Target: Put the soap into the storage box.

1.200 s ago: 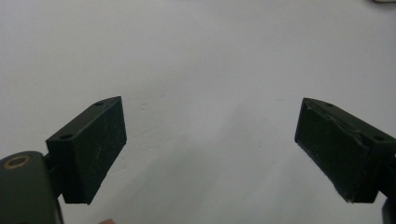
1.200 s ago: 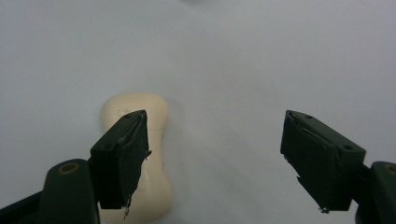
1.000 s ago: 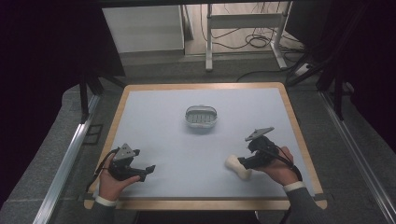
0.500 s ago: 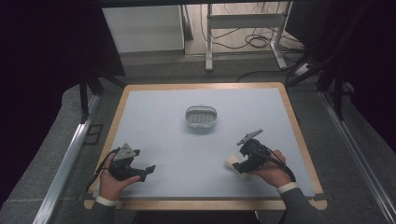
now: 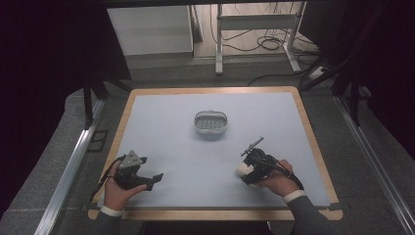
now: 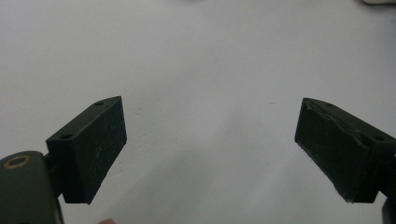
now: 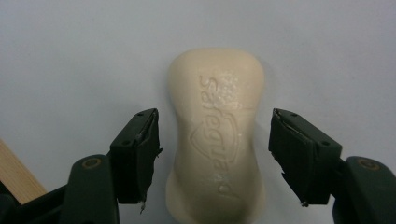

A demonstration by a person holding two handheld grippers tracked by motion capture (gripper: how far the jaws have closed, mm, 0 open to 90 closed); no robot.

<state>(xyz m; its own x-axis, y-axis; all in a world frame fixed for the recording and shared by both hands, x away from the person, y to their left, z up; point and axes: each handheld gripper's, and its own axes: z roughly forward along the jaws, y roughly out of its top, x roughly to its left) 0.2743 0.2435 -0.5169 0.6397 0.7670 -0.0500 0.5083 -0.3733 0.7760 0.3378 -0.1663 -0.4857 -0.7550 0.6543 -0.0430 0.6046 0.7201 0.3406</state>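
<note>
- Soap bar (image 5: 242, 169), cream-white, lies on the tabletop (image 5: 176, 132) at the near right in the high view, just at the left tip of the right gripper (image 5: 248, 172), which the person's right hand (image 5: 276, 182) holds low over the pale mat. A small grey soap dish (image 5: 211, 122) stands well apart, farther off near the middle. The left gripper (image 5: 155, 178) sits at the near left in the left hand (image 5: 117, 190), well apart from the bar.
- Compared with a second ago in this high view, the right gripper has moved left and nearer, closing in on the bar; half a second ago it was already about at the bar. The left gripper and the dish have stayed where they were.
- Left gripper view: the left gripper (image 6: 210, 144) has its jaws released and spread wide, with bare tabletop (image 6: 205, 60) between them.
- Right gripper view: the soap bar (image 7: 215, 135) lies flat between the jaws of the right gripper (image 7: 212, 154), a gap on each side, so the jaws are released and touch nothing. The bar's long axis runs along the line of the jaws, one end pointing away past the jaw tips, the other reaching back toward the gripper's body. Its embossed face is up, the lettering running lengthwise. A strip of the wooden tabletop edge (image 7: 14, 172) shows at the lower left.
</note>
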